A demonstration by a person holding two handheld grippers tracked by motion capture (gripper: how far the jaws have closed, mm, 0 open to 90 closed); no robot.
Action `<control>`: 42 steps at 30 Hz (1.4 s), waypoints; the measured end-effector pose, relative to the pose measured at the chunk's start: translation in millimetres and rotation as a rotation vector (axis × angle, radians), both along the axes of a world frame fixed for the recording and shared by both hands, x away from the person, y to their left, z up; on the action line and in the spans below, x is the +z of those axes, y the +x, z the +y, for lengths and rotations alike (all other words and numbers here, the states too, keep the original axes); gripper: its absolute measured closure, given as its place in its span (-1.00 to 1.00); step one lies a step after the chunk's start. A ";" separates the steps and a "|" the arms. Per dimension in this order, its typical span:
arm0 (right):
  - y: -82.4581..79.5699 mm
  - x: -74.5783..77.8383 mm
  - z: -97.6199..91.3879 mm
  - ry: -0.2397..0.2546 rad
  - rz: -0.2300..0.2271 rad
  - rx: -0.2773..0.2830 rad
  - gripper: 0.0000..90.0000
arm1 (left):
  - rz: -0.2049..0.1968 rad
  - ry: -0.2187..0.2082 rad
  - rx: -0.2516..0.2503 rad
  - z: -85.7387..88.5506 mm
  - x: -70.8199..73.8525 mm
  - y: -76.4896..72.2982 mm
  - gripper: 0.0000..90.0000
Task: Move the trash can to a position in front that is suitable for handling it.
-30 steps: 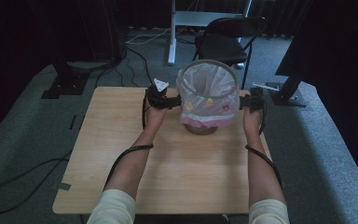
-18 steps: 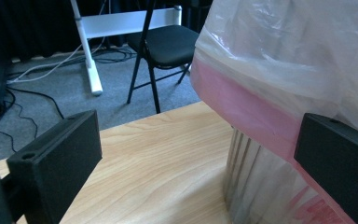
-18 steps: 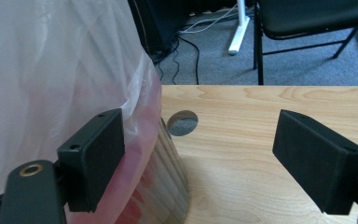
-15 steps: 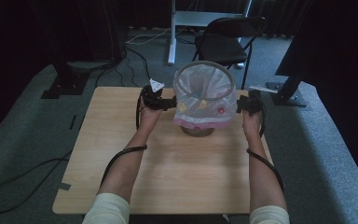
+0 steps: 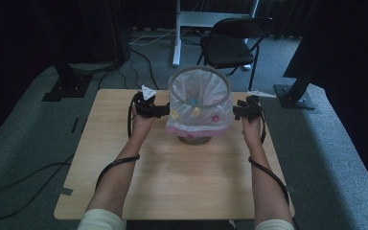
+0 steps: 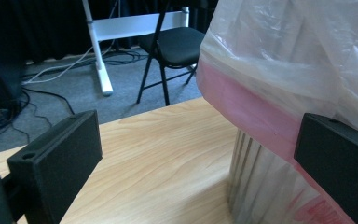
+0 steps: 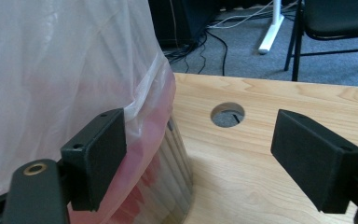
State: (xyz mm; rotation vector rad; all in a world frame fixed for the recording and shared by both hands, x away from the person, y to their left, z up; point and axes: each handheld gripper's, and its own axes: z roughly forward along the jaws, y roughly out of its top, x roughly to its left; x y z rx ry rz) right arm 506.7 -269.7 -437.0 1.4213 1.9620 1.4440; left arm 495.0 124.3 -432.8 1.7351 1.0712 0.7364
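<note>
dim room, wooden table [image 5: 187, 182] | small ribbed bin [image 5: 194, 139] sits mid-table toward the far edge, bag [image 5: 199, 108] draped over its rim | left gripper [image 5: 164, 110] and right gripper [image 5: 236, 112] flank it, both gaping, holding nothing | looks like liner-fitting step; next probably pinch the pink hem [image 6: 251, 109] and tug down evenly

Translucent bag [image 5: 199, 103] w/ pink hem is draped over upright ribbed bin [image 5: 194, 139], betw. both open grippers.

1. A light wooden table [image 5: 172, 177] carried the work.
2. A ribbed metal bin [image 5: 194, 139], lined with a translucent bag [image 5: 199, 115], stood on its far half.
3. A round cable hole [image 7: 227, 115] pierced the tabletop.
</note>
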 end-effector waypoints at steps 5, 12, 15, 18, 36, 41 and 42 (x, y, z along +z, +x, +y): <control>-4.4 1.5 13.1 -0.017 -0.003 0.019 -0.62 | -0.005 0.020 0.012 11.7 2.1 -11.0 -0.98; -11.7 1.3 30.2 -0.009 0.003 0.046 -0.62 | -0.002 -0.002 0.015 31.5 -0.4 -26.6 -0.98; -16.2 -0.1 37.1 0.002 0.001 0.065 -0.62 | 0.003 -0.007 0.007 40.6 -0.8 -31.2 -0.98; -19.8 -0.3 44.5 0.001 -0.002 0.074 -0.62 | 0.003 0.000 0.005 48.7 1.6 -36.1 -0.98; -6.3 5.7 33.5 -0.079 -0.016 -0.135 -0.68 | 0.031 -0.057 0.099 80.8 0.9 -24.5 -0.99; 5.3 10.8 47.2 -0.082 -0.012 -0.125 -0.66 | 0.064 -0.074 0.109 74.9 -2.9 -11.2 -0.99; 7.2 11.2 50.9 -0.081 -0.010 -0.115 -0.67 | 0.071 -0.081 0.104 72.9 -3.1 -9.2 -0.99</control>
